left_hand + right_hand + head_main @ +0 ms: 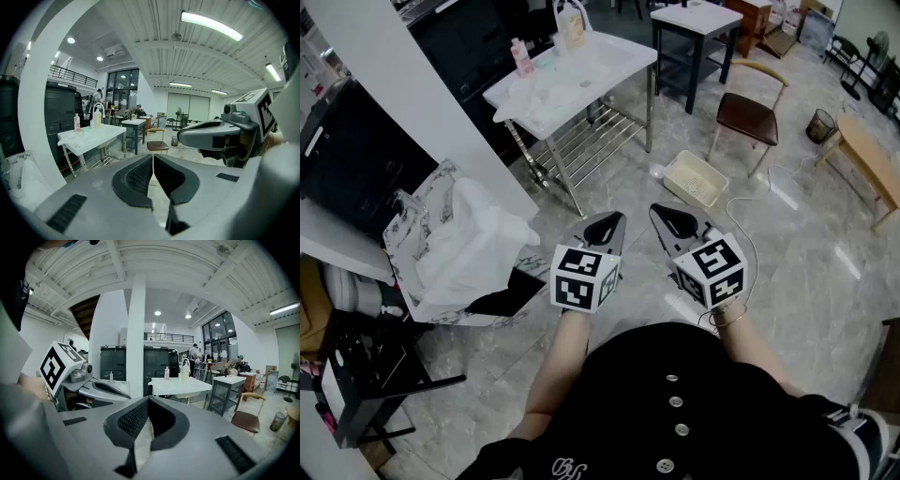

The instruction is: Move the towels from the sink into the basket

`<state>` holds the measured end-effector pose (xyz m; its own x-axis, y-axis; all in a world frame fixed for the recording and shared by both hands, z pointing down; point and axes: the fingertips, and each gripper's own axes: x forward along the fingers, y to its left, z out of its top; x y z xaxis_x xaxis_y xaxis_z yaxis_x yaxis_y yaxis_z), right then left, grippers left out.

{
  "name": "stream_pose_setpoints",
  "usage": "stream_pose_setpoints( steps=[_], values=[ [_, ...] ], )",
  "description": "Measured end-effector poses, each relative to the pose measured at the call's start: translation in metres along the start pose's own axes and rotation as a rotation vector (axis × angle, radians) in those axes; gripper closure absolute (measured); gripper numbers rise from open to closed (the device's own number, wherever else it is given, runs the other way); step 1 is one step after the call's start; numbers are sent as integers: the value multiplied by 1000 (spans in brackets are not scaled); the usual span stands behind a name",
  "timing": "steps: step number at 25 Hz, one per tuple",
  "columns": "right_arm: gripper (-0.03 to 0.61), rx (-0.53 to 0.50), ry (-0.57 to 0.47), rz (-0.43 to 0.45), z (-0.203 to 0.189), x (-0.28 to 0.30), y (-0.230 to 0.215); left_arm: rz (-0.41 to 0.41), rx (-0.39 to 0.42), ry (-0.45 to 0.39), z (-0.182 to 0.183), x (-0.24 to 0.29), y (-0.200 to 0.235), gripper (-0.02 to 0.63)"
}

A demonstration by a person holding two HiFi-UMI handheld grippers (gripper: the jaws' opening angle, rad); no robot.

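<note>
The left gripper (607,225) and right gripper (671,219) hang in front of the person, jaws closed on nothing, well apart from the sink (614,58), where white towels (546,94) lie heaped. The basket (439,180) stands on the floor to the left, white cloth already inside. The likely risk is a shallow pinch on loose fabric, which could drop a trailing towel on the floor short of the basket.

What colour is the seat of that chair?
Dark brown, on a pale wooden frame. The chair shows best in the head view.
</note>
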<state>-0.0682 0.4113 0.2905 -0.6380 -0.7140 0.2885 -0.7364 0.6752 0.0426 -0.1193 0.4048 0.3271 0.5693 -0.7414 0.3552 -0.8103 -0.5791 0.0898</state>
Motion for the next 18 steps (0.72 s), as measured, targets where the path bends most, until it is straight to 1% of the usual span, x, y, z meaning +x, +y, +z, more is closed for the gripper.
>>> stream_pose_setpoints(
  steps=[4, 8, 13, 18],
  values=[
    [577, 2, 16, 16, -2, 2, 2, 23, -7, -24, 7, -2, 5, 594],
    [577, 4, 22, 37, -4, 4, 10, 36, -25, -37, 5, -4, 7, 594],
    [577, 52, 23, 52, -12, 5, 11, 22, -56, -45, 2, -1, 1, 594],
    [577, 77, 30, 68, -20, 2, 9, 35, -54, -56, 2, 0, -1, 592]
  ],
)
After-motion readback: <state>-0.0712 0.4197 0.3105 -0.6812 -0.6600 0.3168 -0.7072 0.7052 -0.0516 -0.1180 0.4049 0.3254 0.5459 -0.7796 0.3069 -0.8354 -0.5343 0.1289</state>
